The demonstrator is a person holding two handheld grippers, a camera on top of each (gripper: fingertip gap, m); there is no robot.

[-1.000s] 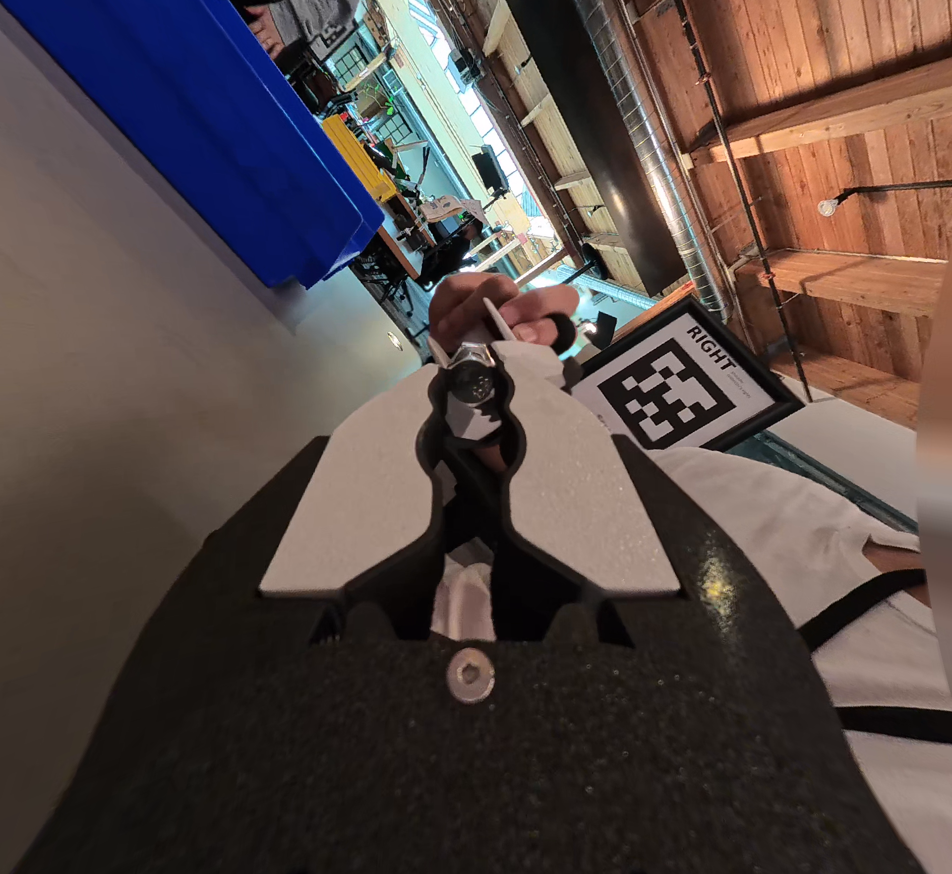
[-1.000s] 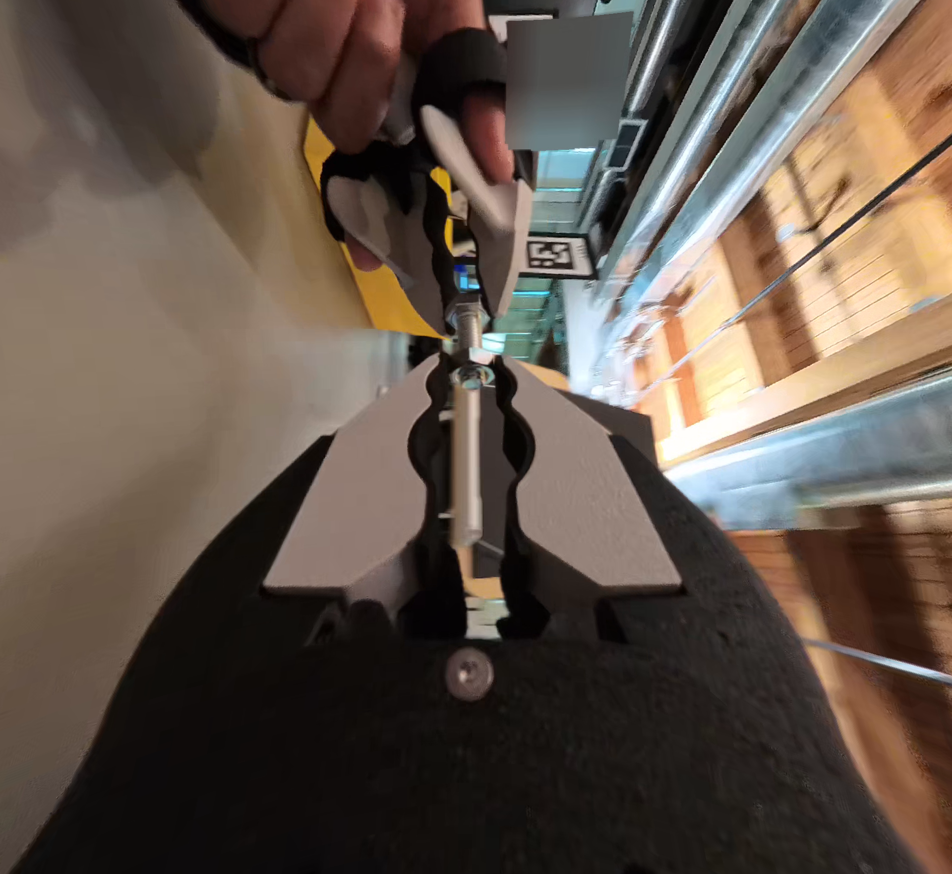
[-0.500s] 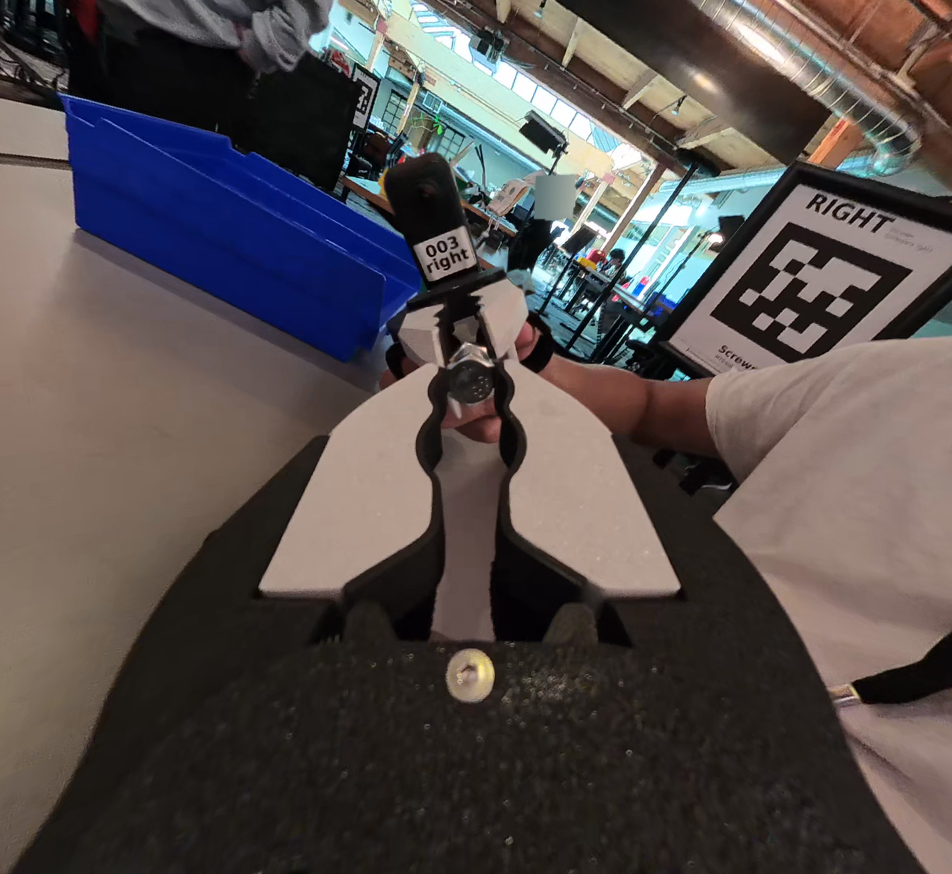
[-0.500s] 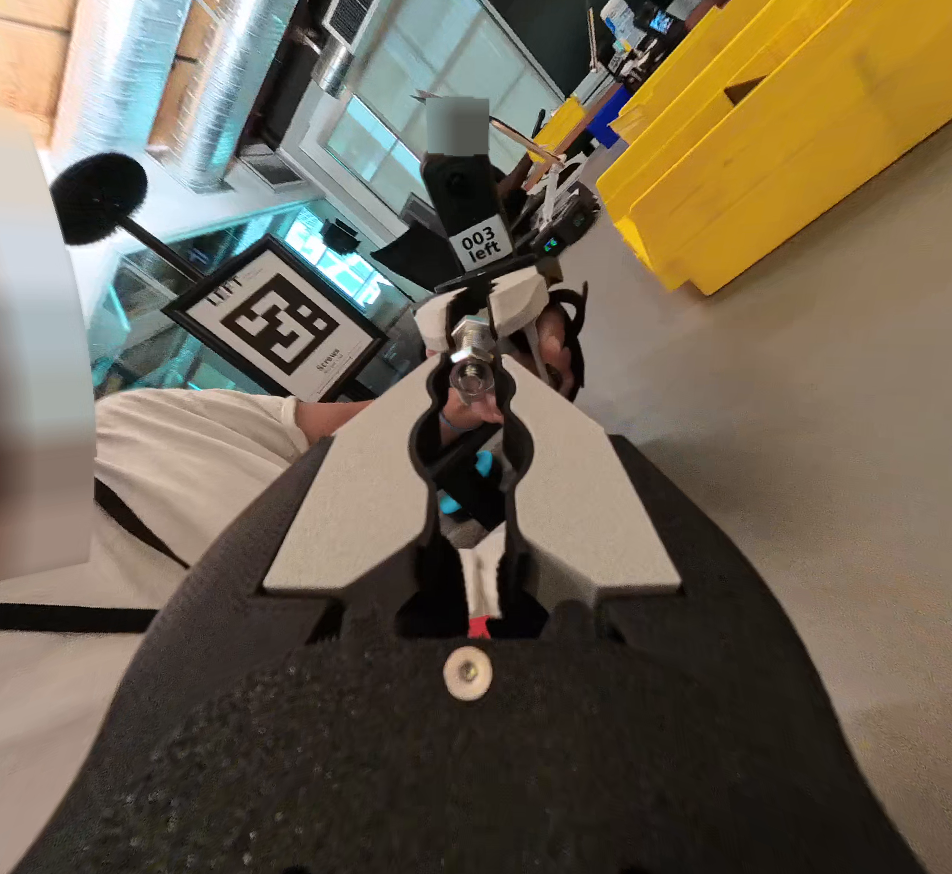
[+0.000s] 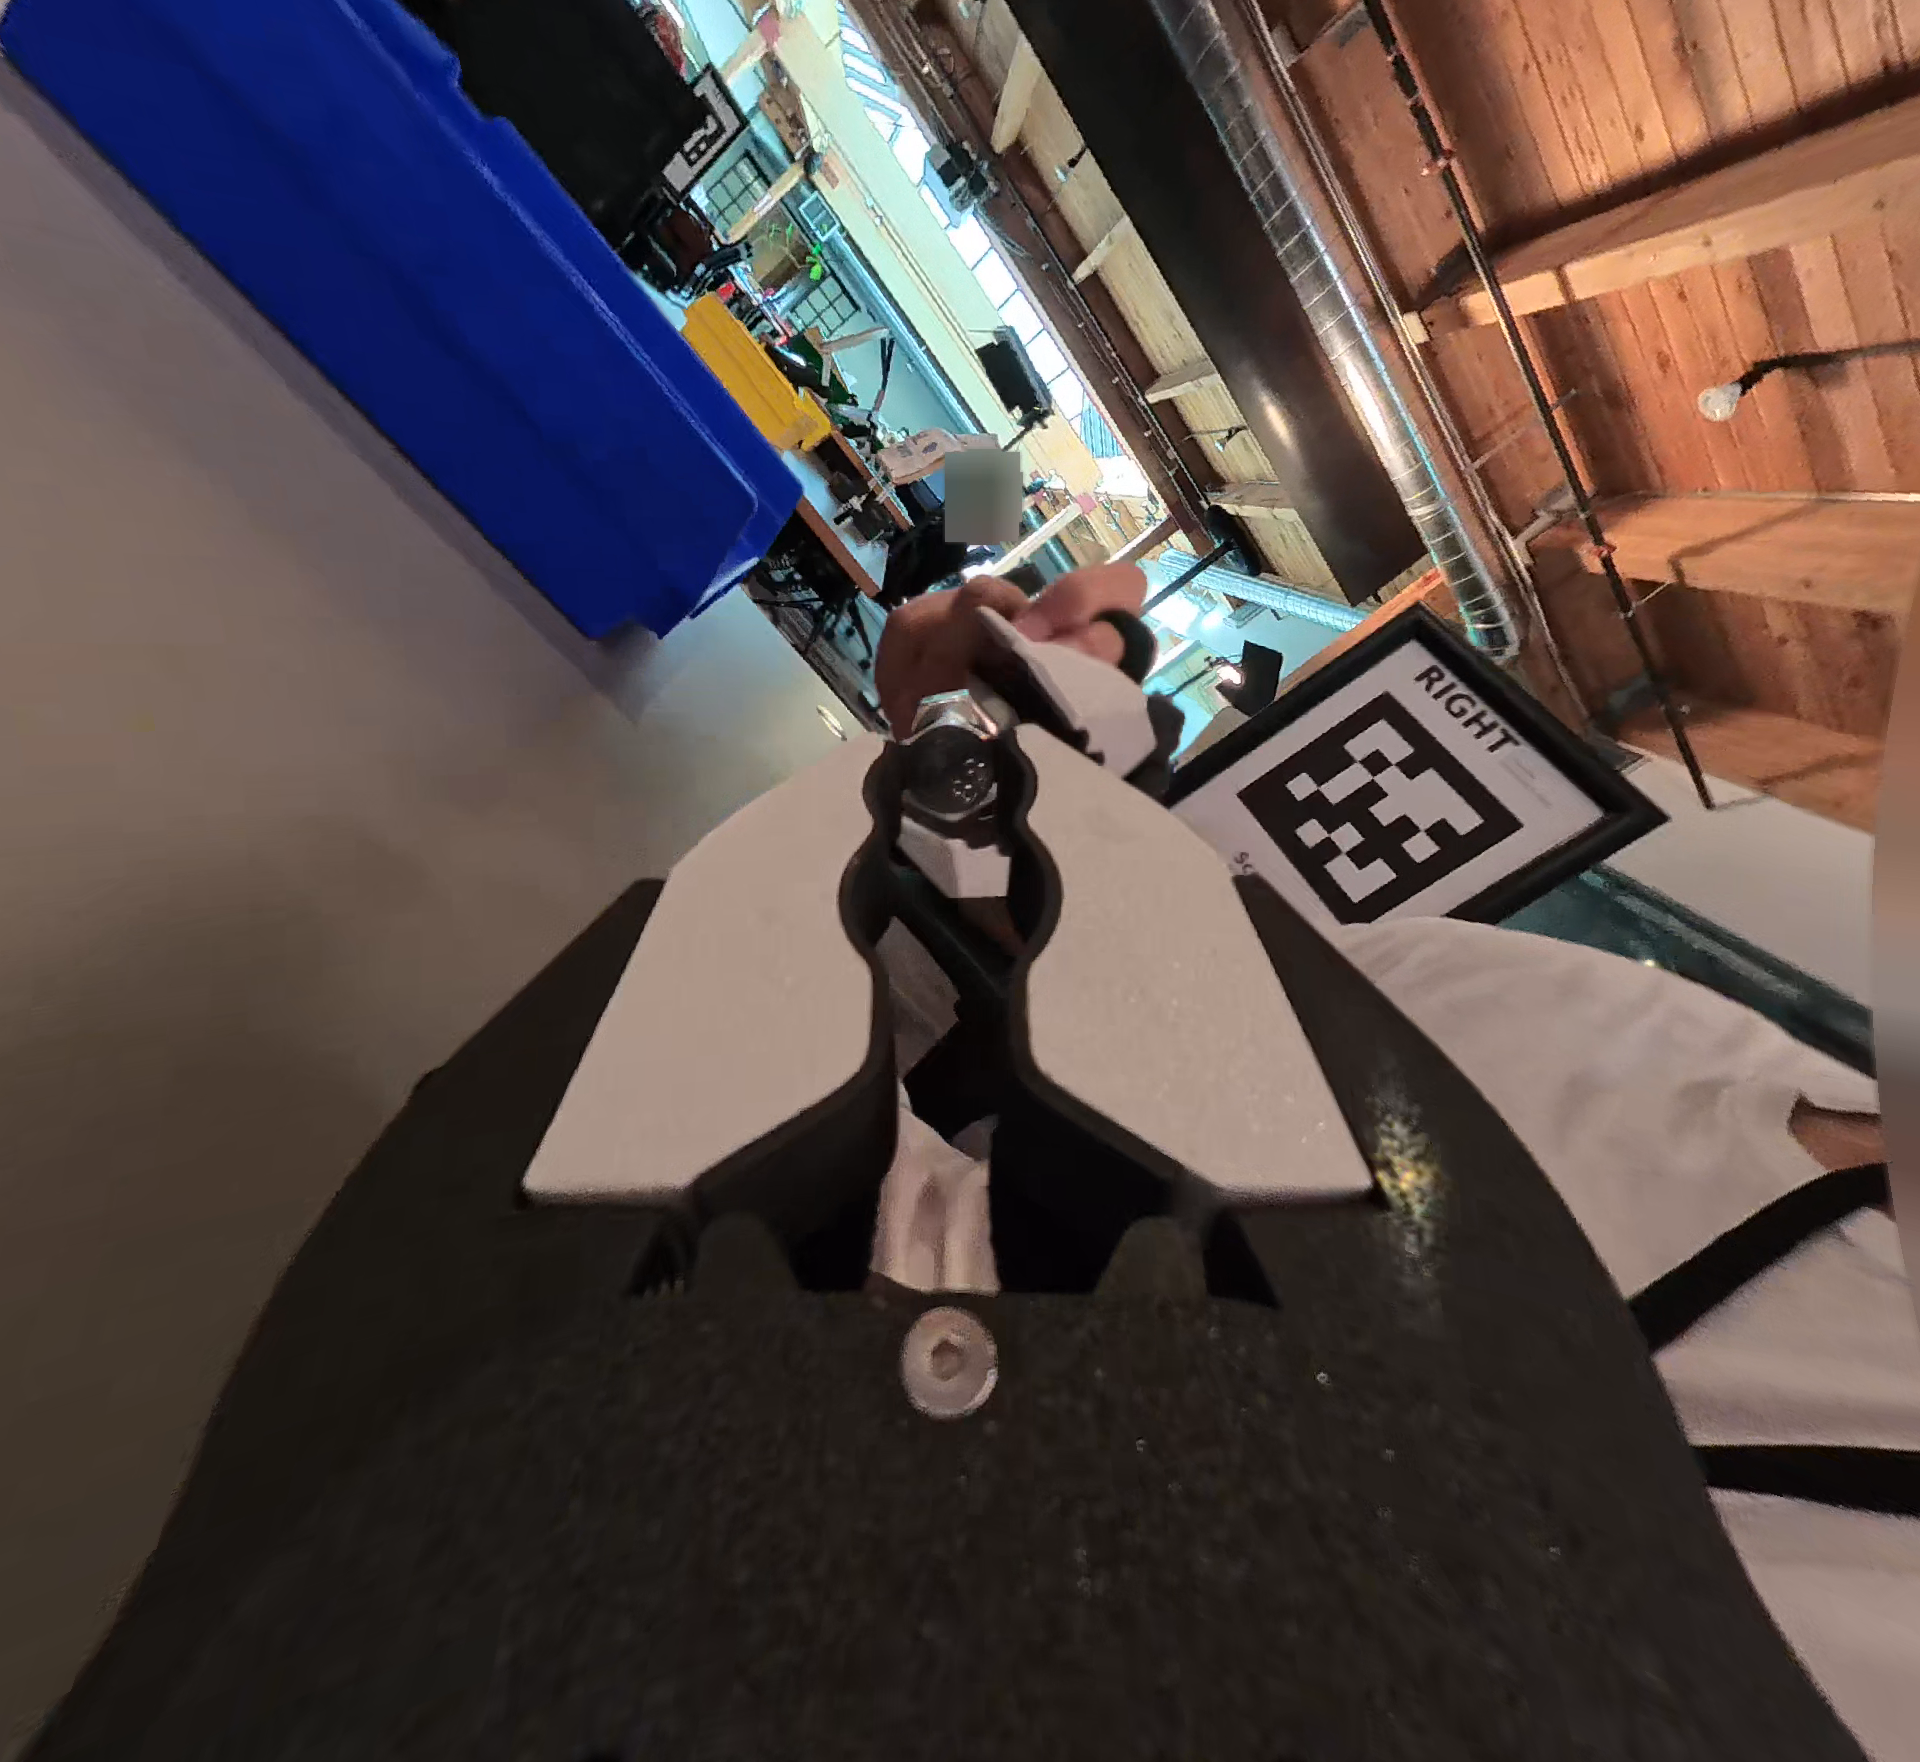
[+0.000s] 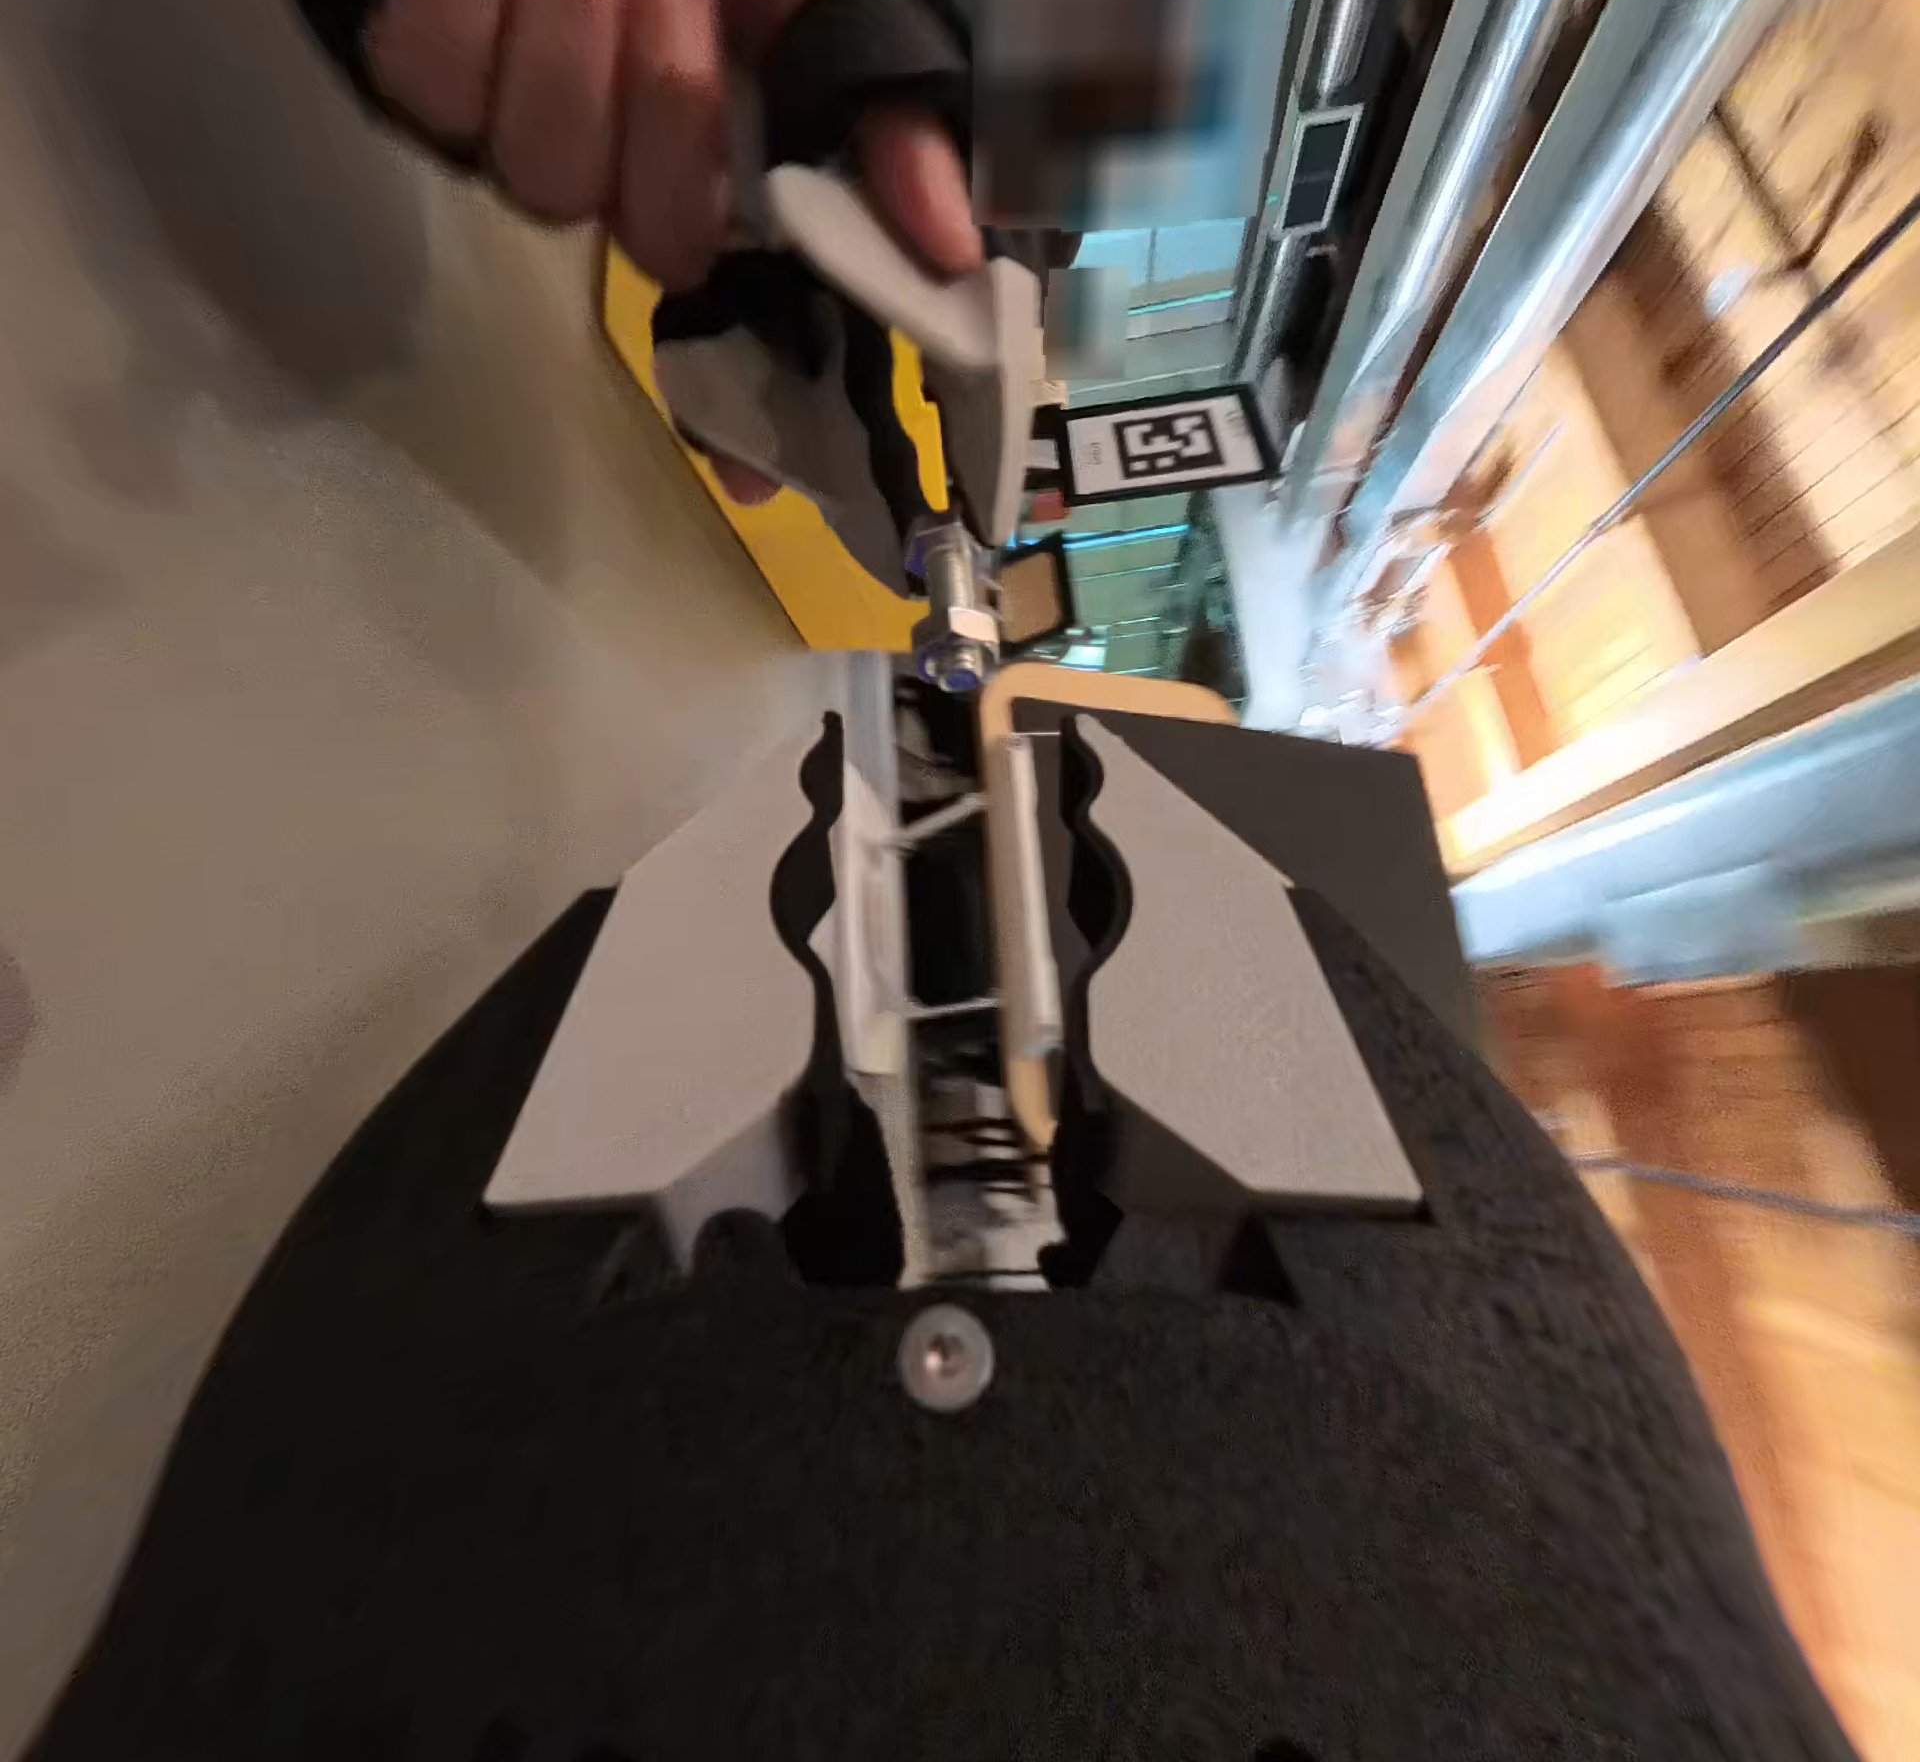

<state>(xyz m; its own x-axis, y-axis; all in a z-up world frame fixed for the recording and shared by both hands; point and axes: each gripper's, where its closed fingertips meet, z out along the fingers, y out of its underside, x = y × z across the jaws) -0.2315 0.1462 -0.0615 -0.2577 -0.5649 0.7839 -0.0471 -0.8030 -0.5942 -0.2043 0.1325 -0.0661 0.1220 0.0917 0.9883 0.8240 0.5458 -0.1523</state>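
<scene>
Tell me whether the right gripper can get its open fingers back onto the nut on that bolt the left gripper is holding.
Probably yes. The right gripper is open and empty, and the nut sits on the bolt just ahead of its fingertips, slightly off-centre. Nothing stands between them; the left gripper grips the bolt farther up.

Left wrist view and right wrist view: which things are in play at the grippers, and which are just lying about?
In play:
- left gripper, shut on the head of a bolt
- nut on that bolt
- right gripper, open, with nothing between its fingers, just short of the bolt's end

Lying about:
- blue bin
- yellow bin
- framed marker card
- table
</scene>
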